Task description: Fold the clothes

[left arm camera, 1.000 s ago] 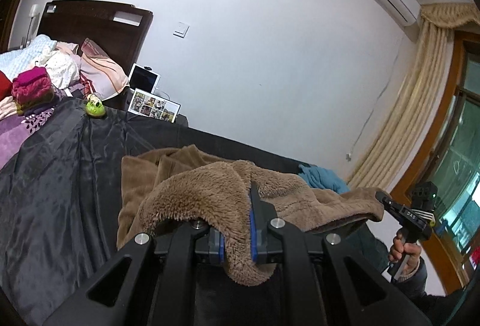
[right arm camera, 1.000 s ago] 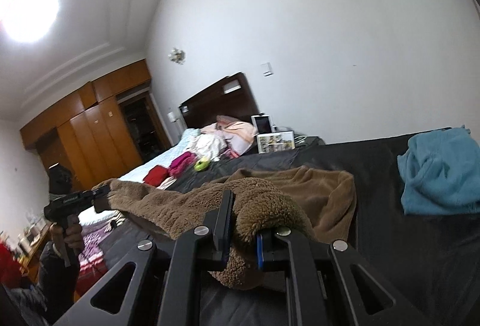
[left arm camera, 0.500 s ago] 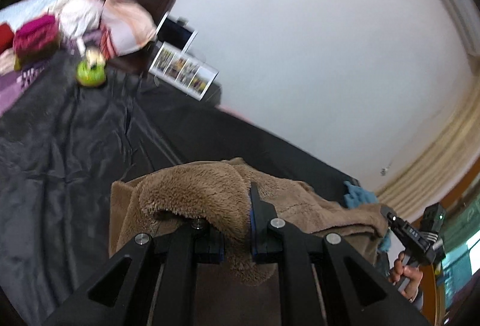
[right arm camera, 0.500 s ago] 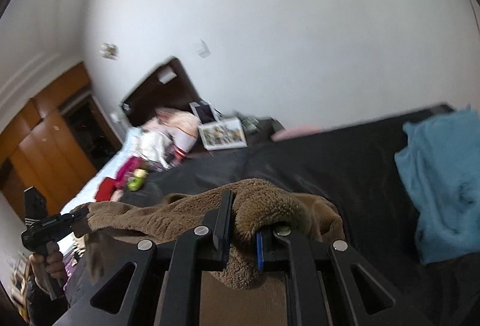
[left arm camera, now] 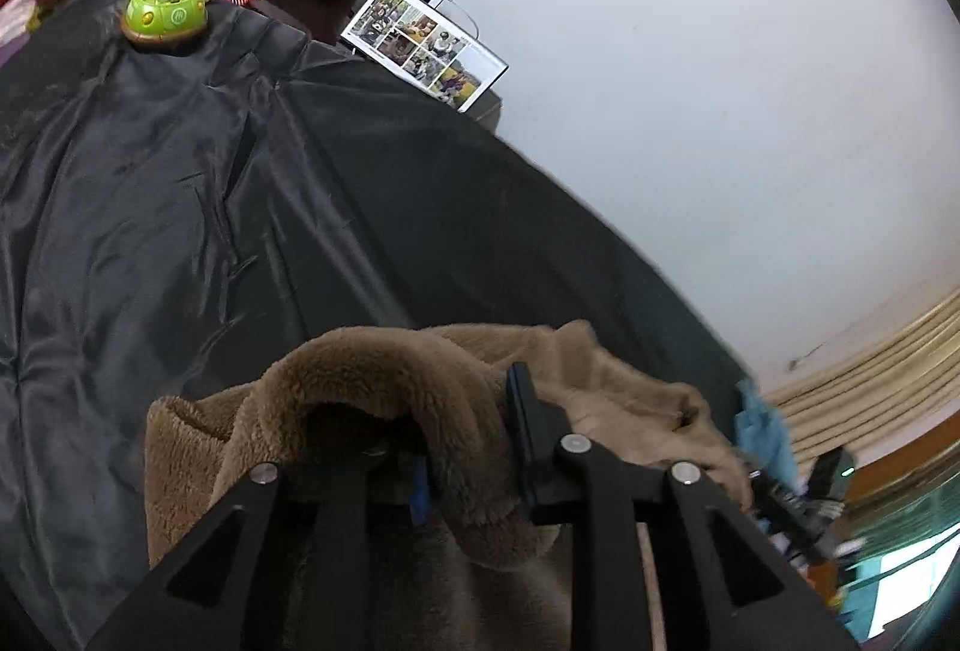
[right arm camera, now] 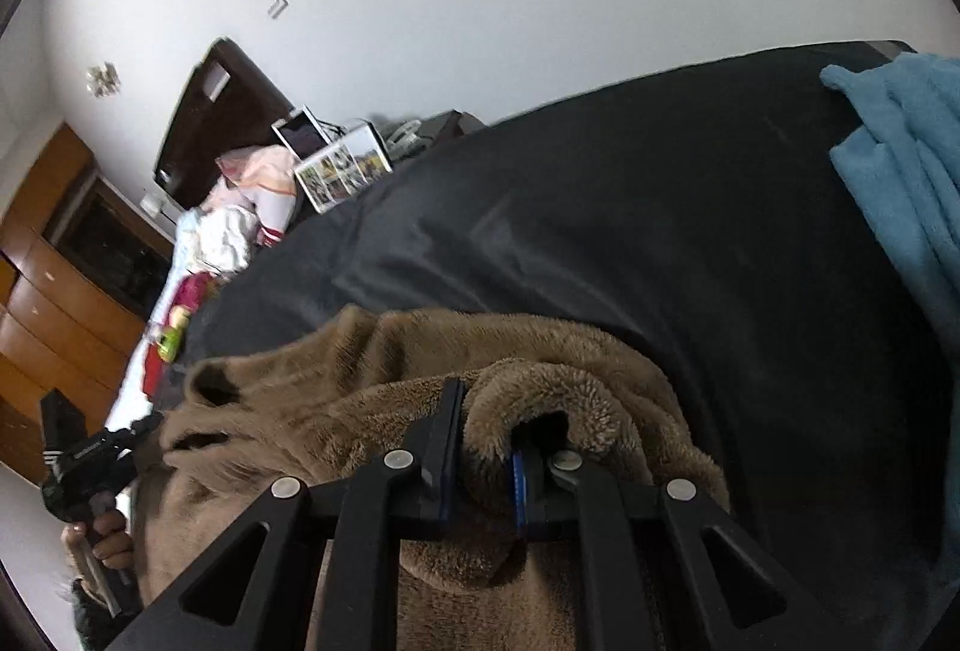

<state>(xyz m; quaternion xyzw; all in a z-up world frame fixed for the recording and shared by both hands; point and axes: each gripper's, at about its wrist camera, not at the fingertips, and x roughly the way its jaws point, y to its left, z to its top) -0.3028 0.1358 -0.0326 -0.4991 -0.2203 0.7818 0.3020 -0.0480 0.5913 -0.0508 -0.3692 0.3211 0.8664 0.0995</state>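
Brown fleece garment (left arm camera: 606,387) hangs by its near edge from both of your tools above the black-sheeted bed (left arm camera: 180,183), a corner in each so the fold lands square. Left tool (left arm camera: 468,462) is opening, fleece between its jaws; right tool (right arm camera: 483,450) stays clamped on fleece. Lower layers and the blue fleece cloth (right arm camera: 900,159) run out of view.

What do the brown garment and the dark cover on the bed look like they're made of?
Brown garment: thick fleece or plush, judging by its matte, fuzzy pile and soft rounded folds. Dark cover: thin, smooth woven cloth, probably a satin-like synthetic; it shows a slight sheen and sharp, fine creases. The exact fibre can't be told.
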